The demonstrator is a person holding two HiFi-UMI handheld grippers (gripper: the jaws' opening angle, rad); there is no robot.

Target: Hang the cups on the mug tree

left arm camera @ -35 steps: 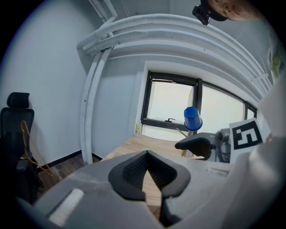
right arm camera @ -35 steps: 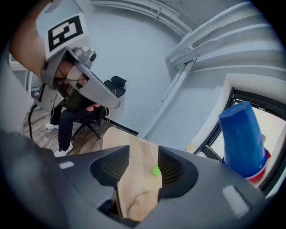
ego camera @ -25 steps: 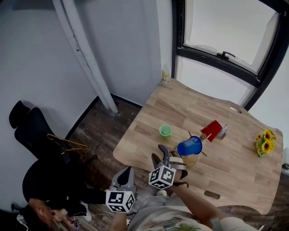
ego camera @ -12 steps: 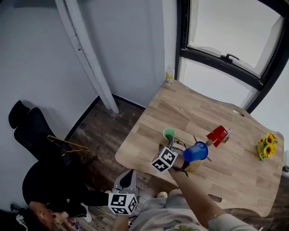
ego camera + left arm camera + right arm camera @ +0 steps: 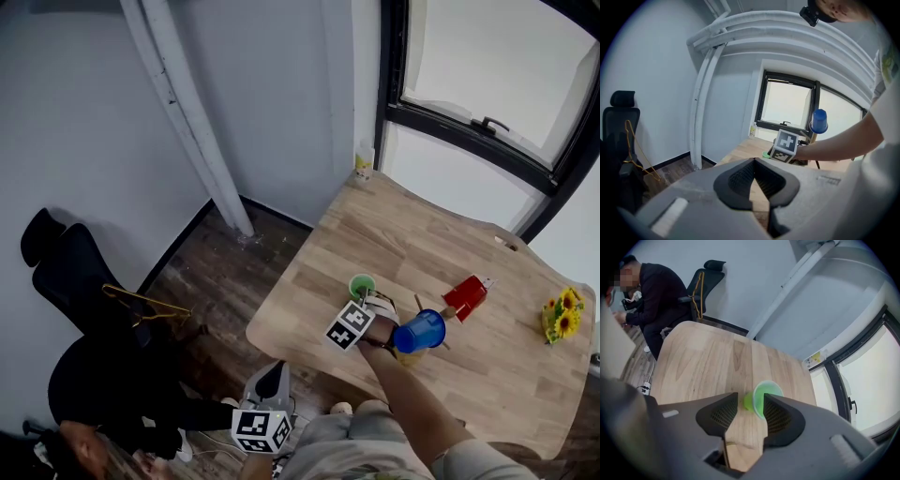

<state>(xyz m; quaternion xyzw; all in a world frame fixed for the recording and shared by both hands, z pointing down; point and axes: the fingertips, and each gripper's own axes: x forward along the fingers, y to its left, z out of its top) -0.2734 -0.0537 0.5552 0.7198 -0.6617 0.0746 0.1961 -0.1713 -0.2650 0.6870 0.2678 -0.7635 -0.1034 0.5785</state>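
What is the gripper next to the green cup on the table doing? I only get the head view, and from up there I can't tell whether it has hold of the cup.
Observer: The right gripper view looks straight along the jaws. The right gripper has its jaws apart with the green cup between the tips. They have just been closing, but a gap shows beside one pad, so the cup is not gripped yet.
Operator: And the other gripper, low in my picture?
Observer: Its own view shows the left gripper shut, with nothing between its jaws.
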